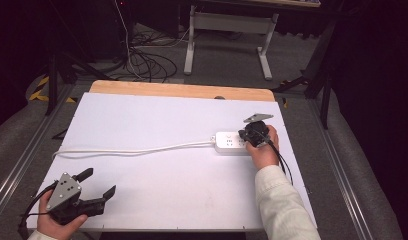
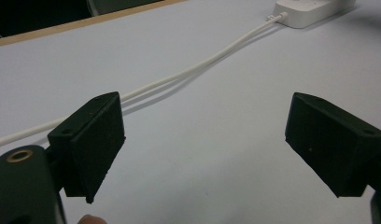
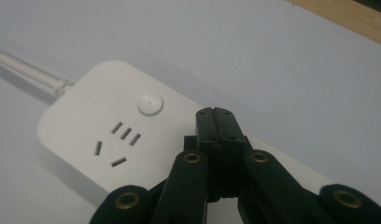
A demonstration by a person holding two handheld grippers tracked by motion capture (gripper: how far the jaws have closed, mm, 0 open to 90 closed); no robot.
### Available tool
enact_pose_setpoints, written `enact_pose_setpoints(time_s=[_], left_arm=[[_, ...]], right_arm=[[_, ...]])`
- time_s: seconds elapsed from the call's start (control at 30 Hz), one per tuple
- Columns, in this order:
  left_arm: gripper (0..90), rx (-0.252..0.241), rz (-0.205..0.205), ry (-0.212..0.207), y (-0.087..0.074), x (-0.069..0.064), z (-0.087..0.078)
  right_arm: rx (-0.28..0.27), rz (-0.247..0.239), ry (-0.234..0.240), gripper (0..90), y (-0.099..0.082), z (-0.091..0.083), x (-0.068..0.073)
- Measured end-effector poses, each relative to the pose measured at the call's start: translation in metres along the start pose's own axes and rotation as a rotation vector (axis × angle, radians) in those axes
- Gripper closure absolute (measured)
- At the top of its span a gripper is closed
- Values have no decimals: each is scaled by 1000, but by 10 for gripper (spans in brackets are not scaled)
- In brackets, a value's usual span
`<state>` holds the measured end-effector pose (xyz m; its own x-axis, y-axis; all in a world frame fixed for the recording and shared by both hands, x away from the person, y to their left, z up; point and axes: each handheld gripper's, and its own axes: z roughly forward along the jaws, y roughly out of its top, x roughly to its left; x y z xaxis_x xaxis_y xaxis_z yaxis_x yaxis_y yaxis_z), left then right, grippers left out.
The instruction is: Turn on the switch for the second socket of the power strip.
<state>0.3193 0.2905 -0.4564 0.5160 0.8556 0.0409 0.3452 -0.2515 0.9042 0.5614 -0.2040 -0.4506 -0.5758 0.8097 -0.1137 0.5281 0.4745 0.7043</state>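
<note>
On the right half of the desk, a white power strip lies flat on the white surface, its white cord running leftward across the sheet to the left edge. The right claw is over the strip's right end, held from behind by the right hand, whose pale sleeve comes up from the bottom edge. In the right gripper view, the right claw has its two jaws pressed together with nothing between them, their tips above the strip's top face. Just to the left of the tips sit a round button and a set of socket slots. Whether the tips touch the strip cannot be told.

The left claw is at the near left corner of the desk, well apart from the strip, held in the left hand. Its jaws stand wide apart and empty; in the left gripper view they frame bare white surface, with the cord crossing beyond them toward the strip at the top right. A wooden strip of the desk's far edge shows past the white sheet.
</note>
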Motion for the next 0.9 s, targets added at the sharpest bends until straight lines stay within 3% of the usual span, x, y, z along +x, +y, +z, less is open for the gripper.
enact_pose_setpoints(time_s=[0.17, 0.37, 0.77, 0.8, 0.9], left_arm=[[125, 0, 2, 2, 0, 0, 0], [125, -1, -3, 0, 0, -1, 1], [124, 0, 1, -1, 1, -1, 2], [124, 0, 1, -1, 1, 0, 2], [124, -1, -1, 0, 1, 0, 2]], right_arm=[[-98, 30, 36, 900, 6, -22, 2], [-107, -9, 44, 900, 8, -37, 8], [-159, 6, 58, 894, 9, -54, 6], [-170, 8, 61, 815, 9, -56, 6], [-205, 12, 64, 692, 9, -64, 10]])
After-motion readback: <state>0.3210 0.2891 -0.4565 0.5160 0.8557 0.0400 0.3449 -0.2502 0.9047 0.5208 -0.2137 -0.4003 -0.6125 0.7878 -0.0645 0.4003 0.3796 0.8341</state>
